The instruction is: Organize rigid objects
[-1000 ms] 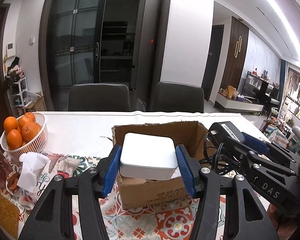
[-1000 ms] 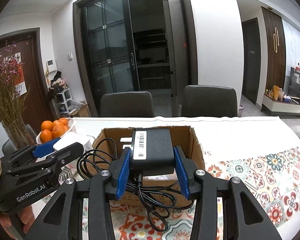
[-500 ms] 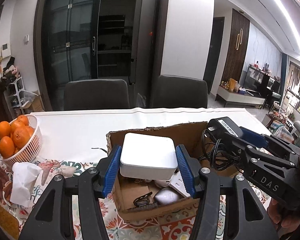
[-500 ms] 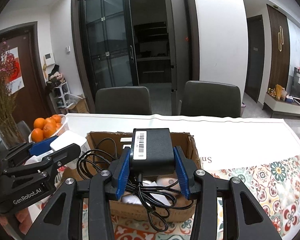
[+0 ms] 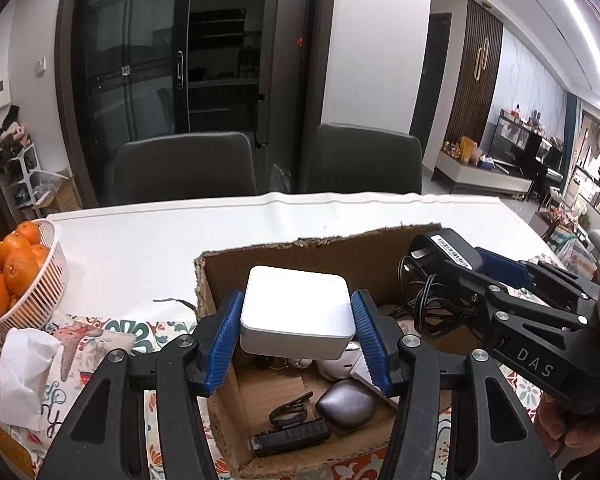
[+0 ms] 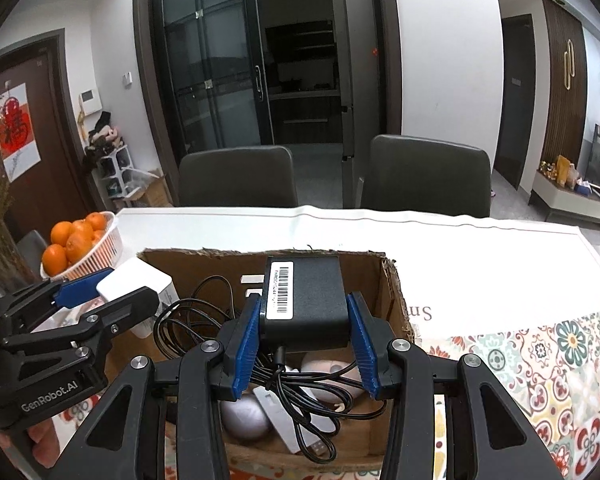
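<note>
My left gripper (image 5: 298,334) is shut on a white square box (image 5: 296,310) and holds it above the open cardboard box (image 5: 300,252). My right gripper (image 6: 305,338) is shut on a black power adapter (image 6: 305,304) whose black cable (image 6: 300,396) hangs into the same box (image 6: 396,292). Inside the box lie a grey mouse (image 5: 345,404), a black clip-like item (image 5: 290,436) and white pieces. The right gripper also shows in the left wrist view (image 5: 460,272), and the left gripper in the right wrist view (image 6: 112,292).
A white basket of oranges (image 5: 10,276) stands at the left on the white table (image 5: 180,232). A crumpled tissue (image 5: 24,372) lies on the patterned cloth (image 6: 540,352). Two dark chairs (image 5: 188,168) stand behind the table.
Both grippers have risen and tilted down over the cardboard box, so its inside with the mouse and small items now shows. Both still hold their objects.
</note>
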Action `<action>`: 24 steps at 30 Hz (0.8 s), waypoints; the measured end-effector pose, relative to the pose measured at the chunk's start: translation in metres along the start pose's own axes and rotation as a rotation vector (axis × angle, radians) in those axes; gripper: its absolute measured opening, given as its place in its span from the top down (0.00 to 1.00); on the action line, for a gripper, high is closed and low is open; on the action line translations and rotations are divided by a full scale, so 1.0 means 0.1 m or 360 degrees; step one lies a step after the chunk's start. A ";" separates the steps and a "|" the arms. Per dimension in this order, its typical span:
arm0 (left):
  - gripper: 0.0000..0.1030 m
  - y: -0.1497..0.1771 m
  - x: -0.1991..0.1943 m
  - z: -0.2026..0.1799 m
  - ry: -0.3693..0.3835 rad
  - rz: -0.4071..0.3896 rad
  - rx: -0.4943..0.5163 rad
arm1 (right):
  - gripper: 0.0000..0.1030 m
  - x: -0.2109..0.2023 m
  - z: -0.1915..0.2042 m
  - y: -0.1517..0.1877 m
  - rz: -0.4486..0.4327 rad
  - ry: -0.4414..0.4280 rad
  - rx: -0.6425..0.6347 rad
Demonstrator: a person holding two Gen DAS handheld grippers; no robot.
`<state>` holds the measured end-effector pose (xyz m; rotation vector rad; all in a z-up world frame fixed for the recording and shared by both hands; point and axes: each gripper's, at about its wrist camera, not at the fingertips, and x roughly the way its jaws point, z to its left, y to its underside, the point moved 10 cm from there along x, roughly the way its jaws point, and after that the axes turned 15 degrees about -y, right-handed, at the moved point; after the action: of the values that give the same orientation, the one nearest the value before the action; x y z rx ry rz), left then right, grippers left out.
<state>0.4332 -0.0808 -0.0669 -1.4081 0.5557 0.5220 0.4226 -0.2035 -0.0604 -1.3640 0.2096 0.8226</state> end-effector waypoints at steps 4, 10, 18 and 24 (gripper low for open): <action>0.47 0.03 0.08 -0.03 0.0005 0.0031 0.0012 | 0.58 0.08 -0.04 0.05 0.0028 -0.0003 0.0013; 0.47 0.08 0.17 -0.06 0.0004 0.0074 0.0027 | 0.58 0.20 -0.10 0.14 0.0084 -0.0015 0.0021; 0.47 0.07 0.12 -0.08 -0.0018 0.0043 0.0033 | 0.58 0.13 -0.10 0.10 0.0059 0.0007 0.0003; 0.47 0.10 -0.05 -0.03 -0.0055 0.0017 0.0006 | 0.58 0.01 -0.06 0.14 0.0046 0.0015 0.0020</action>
<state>0.4225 -0.0832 -0.0715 -1.3904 0.5364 0.5530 0.4164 -0.2089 -0.0729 -1.3559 0.2421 0.8377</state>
